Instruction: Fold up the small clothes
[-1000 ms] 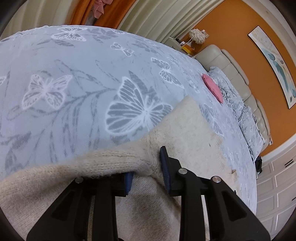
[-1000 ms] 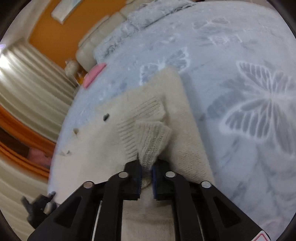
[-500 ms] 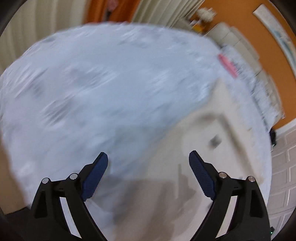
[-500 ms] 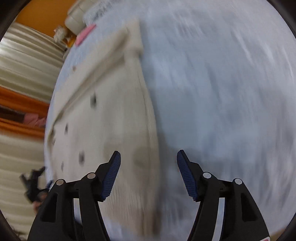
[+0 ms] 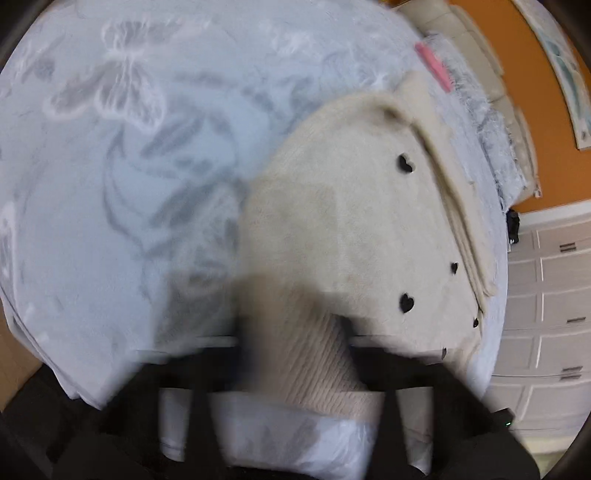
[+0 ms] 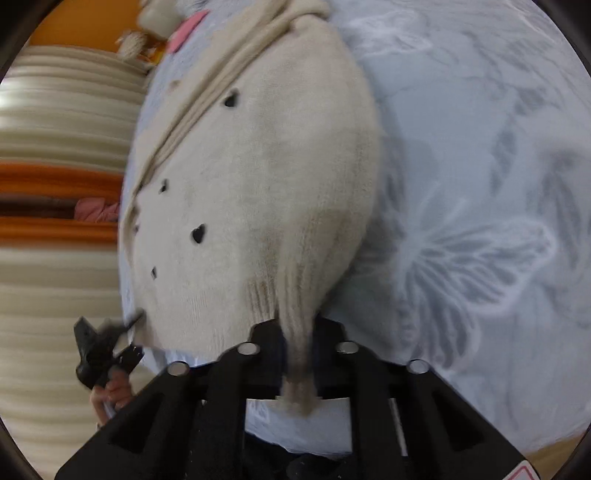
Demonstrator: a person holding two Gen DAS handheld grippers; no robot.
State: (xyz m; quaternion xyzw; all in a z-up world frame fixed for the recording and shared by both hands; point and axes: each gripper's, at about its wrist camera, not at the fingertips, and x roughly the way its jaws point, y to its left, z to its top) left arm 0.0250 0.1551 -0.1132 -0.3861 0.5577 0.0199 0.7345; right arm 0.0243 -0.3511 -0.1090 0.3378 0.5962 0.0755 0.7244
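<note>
The ribbed hem of the cream sweater is pinched by both closed tongs, right and left.

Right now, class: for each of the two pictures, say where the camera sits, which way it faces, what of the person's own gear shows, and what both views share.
Left wrist: sits on the left gripper, faces forward over the bed toward an orange wall; its blurred black frame fills the bottom, closed on the sweater hem.
Right wrist: sits on the right gripper, faces along the bed toward curtains; its frame shows, closed on the hem, and the left gripper appears at lower left.
Shared: the cream sweater with black heart buttons, the butterfly bedspread, a pink item.
</note>
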